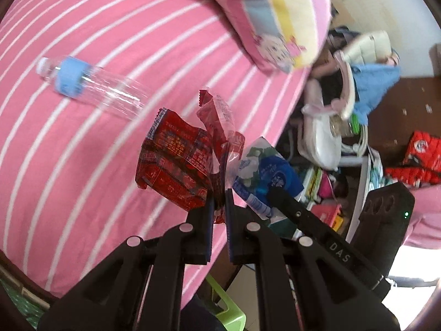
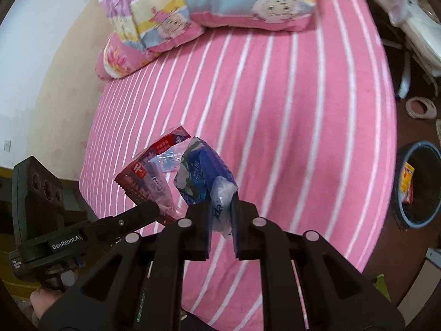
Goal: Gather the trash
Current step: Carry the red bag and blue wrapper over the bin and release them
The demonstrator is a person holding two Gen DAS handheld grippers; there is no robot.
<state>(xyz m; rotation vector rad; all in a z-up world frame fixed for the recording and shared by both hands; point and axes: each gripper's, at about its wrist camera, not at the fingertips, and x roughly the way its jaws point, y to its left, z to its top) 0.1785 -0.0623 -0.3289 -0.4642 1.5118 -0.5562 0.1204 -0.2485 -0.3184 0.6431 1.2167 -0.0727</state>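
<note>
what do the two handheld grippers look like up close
Both grippers are matte black plastic with triangular cut-outs in their linkage arms and round silver pivot pins. The left gripper and right gripper carry blue pads inside their fingers. The left one's side reads "GenRobot.AI" in white; the right one's shows "DAS", and its boxy body has three round recesses and a small green light.

The left hand-held gripper (image 2: 154, 209) reads "GenRobot.AI" in white along its side, the right hand-held gripper (image 1: 271, 191) shows the letters "DAS", and the wrappers' print is too blurred to read.
</note>
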